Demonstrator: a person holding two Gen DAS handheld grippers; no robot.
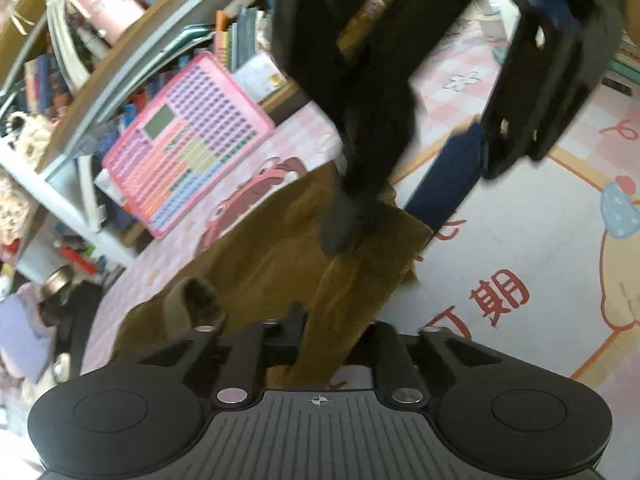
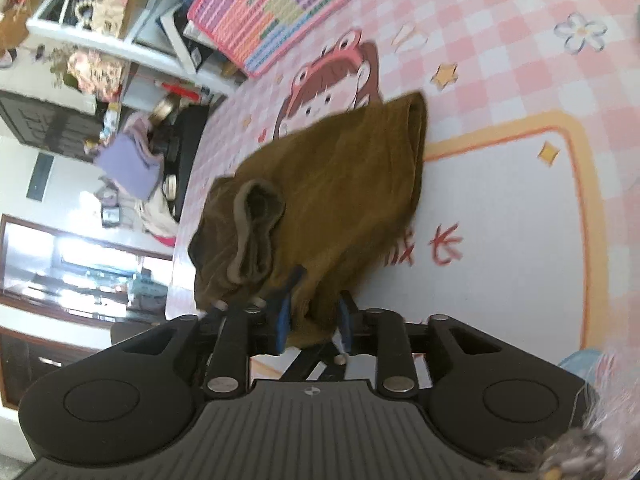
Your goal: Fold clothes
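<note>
Left wrist view: left gripper (image 1: 332, 332) has a strip of the brown garment (image 1: 280, 248) pinched between its fingers, jaws closed on the fabric. The rest of the garment runs away from the gripper and spreads over the cartoon-print mat (image 1: 540, 240). A grey-lined cuff (image 1: 200, 300) sticks up on the near left, just beside the left finger. The right gripper (image 1: 472, 160) comes in from the top right, blurred, blue pad showing at the far edge of the garment; jaw state can't be told from this view. A dark sleeve (image 1: 360, 100) hangs down in the centre over the cloth. Pink chart board (image 1: 188, 140) leans against the bookshelf (image 1: 120, 40) at far left.

Right wrist view: right gripper (image 2: 312, 320) is clamped on a bunched fold of the brown garment, blue fingers (image 2: 282, 320) either side of the cloth with only that fold between them. Garment lies crumpled on the pink checked part of the mat, overlapping the orange-bordered white panel. The cuff opening sits on the left of the pile. Chart board at far top, cluttered shelves far left. Frame is motion-blurred.
</note>
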